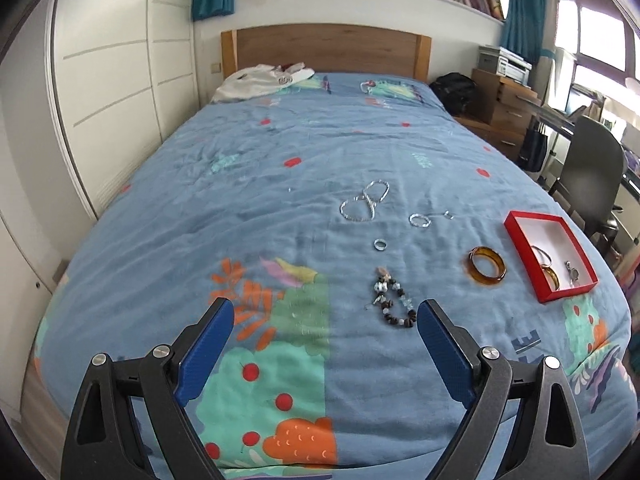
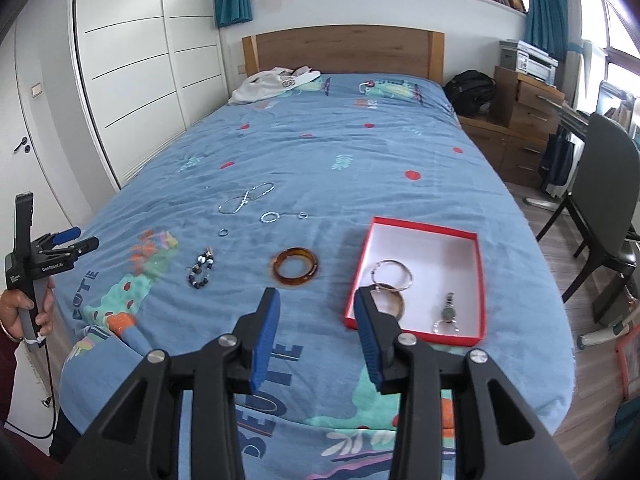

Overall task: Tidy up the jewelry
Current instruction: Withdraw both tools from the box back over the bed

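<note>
Both tongs hover empty over the bed: left tongs (image 1: 325, 316) spread wide beside the beaded bracelet (image 1: 391, 300), seemingly lined up to grab it; right tongs (image 2: 316, 306) partly apart, the red box (image 2: 478, 280) of sorted pieces just right of them.

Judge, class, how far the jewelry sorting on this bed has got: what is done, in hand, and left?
Done: the red box already holds hoop bangles and a watch-like piece. In hand: nothing; the left gripper and right gripper are both open and empty. Left on the bedspread: amber bangle, beaded bracelet, silver chain, rings.
</note>
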{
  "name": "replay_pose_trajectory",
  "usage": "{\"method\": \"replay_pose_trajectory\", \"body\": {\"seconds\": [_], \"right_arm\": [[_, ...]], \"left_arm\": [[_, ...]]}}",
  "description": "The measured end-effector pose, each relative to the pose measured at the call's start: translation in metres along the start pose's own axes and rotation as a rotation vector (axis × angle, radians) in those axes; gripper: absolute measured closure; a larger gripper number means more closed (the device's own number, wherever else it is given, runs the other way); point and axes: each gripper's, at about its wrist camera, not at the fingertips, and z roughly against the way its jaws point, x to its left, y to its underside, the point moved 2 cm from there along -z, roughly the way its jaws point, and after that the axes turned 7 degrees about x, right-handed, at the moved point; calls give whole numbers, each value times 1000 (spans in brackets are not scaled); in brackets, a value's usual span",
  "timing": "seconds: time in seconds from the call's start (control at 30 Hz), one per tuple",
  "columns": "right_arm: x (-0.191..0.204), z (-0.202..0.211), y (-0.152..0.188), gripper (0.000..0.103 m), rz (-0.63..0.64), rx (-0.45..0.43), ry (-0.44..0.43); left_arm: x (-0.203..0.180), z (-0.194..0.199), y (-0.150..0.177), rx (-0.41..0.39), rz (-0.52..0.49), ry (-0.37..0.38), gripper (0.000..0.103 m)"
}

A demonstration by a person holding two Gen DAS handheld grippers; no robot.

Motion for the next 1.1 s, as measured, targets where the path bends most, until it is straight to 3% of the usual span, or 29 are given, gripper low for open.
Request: {"method": "replay_pose_trajectory", "body": {"seconds": [0.9, 1.1], "right_arm": [[-13, -124, -2, 66, -75, 92, -133], [-4, -151, -5, 54, -52, 121, -148]], "left_arm": [[-26, -101, 7, 158, 55, -12, 7], [-34, -119, 2, 178, 56, 7, 6]]}}
